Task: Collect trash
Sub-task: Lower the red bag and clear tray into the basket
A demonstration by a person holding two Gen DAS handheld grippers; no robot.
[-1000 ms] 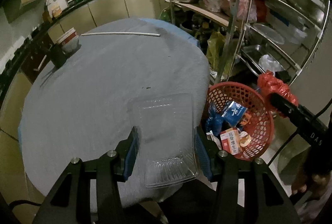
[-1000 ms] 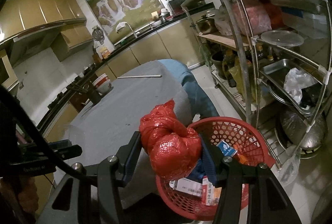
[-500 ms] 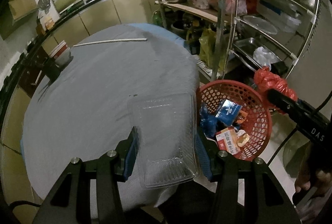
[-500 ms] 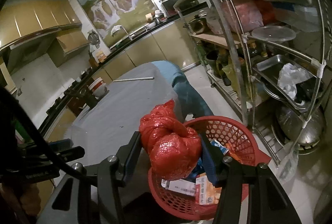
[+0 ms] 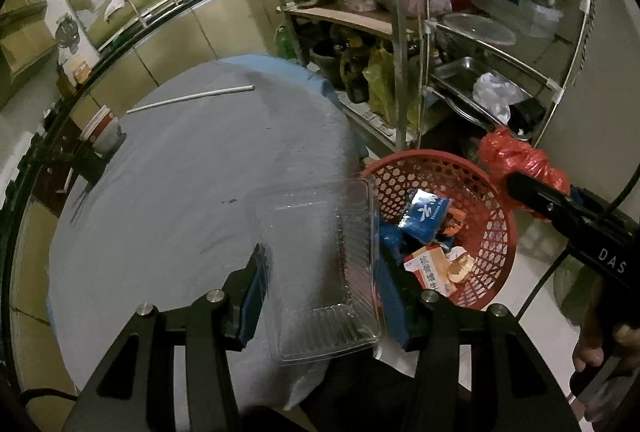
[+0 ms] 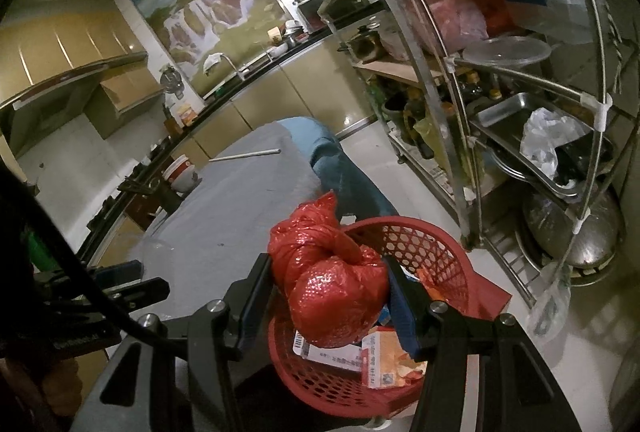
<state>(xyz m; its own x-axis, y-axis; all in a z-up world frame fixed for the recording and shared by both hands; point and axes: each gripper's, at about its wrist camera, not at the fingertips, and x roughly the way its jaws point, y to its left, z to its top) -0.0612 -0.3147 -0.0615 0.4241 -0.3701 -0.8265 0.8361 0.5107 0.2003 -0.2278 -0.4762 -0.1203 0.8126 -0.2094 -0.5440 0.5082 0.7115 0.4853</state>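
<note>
My left gripper [image 5: 320, 280] is shut on a clear plastic food tray [image 5: 316, 260], held over the right edge of the grey round table [image 5: 180, 192], its far right corner overlapping the rim of the red mesh basket [image 5: 492, 216]. The basket holds blue wrappers and small cartons. My right gripper [image 6: 332, 292] is shut on a knotted red plastic bag [image 6: 332, 284] that hangs above the near side of the same basket [image 6: 436, 248]. In the left wrist view the red bag [image 5: 516, 160] and right gripper body sit at the basket's right rim.
A metal rack [image 5: 480, 44] full of pots, trays and bags stands just behind the basket. On the table lie a white rod [image 5: 188, 98] and a red-and-white bowl [image 5: 102, 128] at the far left edge. Kitchen counter and cabinets [image 6: 256, 100] run behind.
Both grippers have drifted toward the basket. The clear tray now reaches past the table edge to the basket rim, and the red bag hangs a little lower over the basket.
</note>
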